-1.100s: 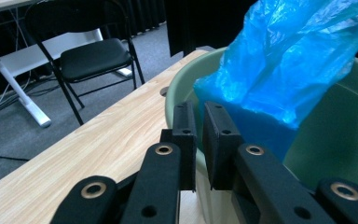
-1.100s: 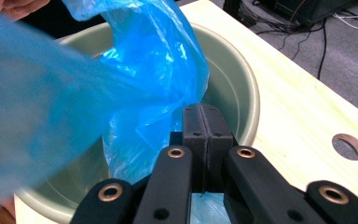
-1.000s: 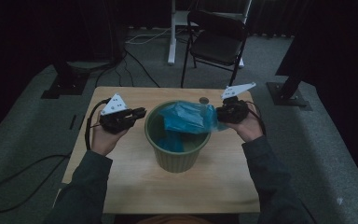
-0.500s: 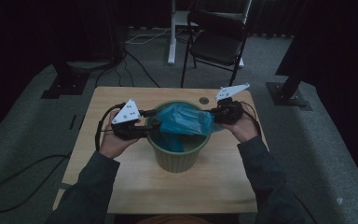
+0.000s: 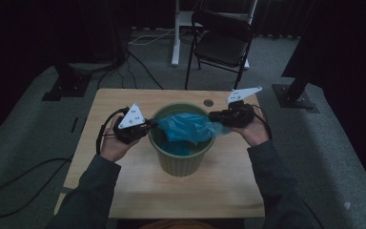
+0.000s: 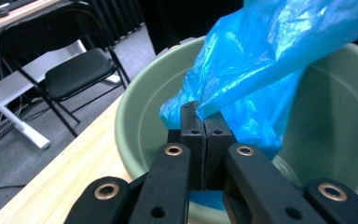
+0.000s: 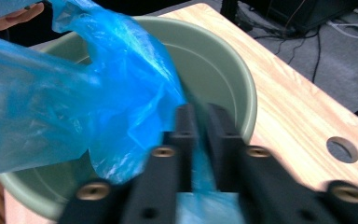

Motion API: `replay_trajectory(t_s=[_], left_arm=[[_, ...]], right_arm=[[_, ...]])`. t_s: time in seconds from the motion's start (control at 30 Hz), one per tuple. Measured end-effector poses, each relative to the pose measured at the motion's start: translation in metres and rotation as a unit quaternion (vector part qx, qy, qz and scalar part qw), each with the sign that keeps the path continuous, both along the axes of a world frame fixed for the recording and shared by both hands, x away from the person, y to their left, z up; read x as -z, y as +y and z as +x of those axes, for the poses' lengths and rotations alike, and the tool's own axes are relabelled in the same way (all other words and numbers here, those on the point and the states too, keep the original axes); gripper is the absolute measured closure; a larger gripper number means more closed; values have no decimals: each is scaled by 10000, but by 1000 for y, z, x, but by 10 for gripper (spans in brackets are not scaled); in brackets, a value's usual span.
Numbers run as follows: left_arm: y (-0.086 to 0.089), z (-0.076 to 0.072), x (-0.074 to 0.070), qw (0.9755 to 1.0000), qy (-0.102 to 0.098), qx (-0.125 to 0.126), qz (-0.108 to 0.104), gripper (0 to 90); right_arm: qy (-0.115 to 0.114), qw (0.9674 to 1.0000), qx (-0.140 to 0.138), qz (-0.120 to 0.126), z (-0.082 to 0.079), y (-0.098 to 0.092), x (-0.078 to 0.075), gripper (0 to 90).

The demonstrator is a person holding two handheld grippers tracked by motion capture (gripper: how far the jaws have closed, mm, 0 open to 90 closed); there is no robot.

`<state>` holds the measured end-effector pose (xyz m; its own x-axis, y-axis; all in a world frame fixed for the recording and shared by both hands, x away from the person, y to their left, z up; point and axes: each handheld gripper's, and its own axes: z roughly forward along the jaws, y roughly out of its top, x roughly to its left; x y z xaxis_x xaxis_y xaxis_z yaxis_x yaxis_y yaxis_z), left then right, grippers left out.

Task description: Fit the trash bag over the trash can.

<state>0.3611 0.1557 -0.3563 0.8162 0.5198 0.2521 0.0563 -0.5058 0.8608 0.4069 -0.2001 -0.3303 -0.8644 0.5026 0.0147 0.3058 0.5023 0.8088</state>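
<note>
Room was dim, far wall dark. Floor was grey carpet (image 5: pixel 24 157) with black cables (image 5: pixel 9 191) trailing across it. A black folding chair (image 5: pixel 221 45) stood beyond the light wooden table (image 5: pixel 190 191), beside a white desk leg (image 5: pixel 175 33).

- No lettering, label, brand mark, number or sign can be read in any of the three views.
- The blue plastic bag (image 5: pixel 189 128) and the green bin (image 5: pixel 181 160) carry no print that can be made out.
</note>
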Motion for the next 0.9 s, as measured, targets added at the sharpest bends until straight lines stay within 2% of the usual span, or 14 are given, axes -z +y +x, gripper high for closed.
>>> replay_trajectory(t_s=[0.07,0.1,0.17,0.27,0.33,0.47,0.5,0.6,0.63,0.7,0.73,0.77,0.83,0.9], left_arm=[[0,0,0,10000,0,0,0,894],[2,3,2,10000,36,-86,-28,894],[6,6,3,9998,84,-185,-79,891],[7,7,3,9996,101,-223,-114,891],[11,9,3,9993,155,-268,-199,890],[12,10,3,9991,175,-286,-248,891],[13,10,2,9990,182,-300,-268,890],[13,11,2,9990,182,-309,-266,890],[13,11,2,9989,196,-314,-280,890],[13,11,2,9989,196,-314,-280,890],[14,12,2,9988,207,-329,-293,890],[15,12,2,9988,211,-336,-296,890],[16,12,3,9986,216,-357,-317,891],[18,13,3,9984,230,-384,-340,891]], right_arm=[[-12,10000,-1,18,-1,0,0,783],[-12,10000,-1,18,-1,0,0,767],[-198,9995,-115,201,-7,-2,-6,723],[-183,9995,-180,193,-9,-2,-6,724],[-185,9990,-401,34,-15,2,-2,714],[-175,9987,-471,-71,-14,8,4,684],[-148,9983,-533,-184,-12,13,9,655],[-151,9979,-541,-324,-11,18,13,644],[-185,9974,-491,-485,-9,21,17,642],[-196,9973,-473,-534,-9,22,18,642],[-196,9973,-473,-534,-9,22,18,651],[-196,9966,-430,-676,-8,23,20,758],[-191,9963,-399,-733,-8,23,21,852],[-199,9964,-378,-727,-9,22,21,885]])
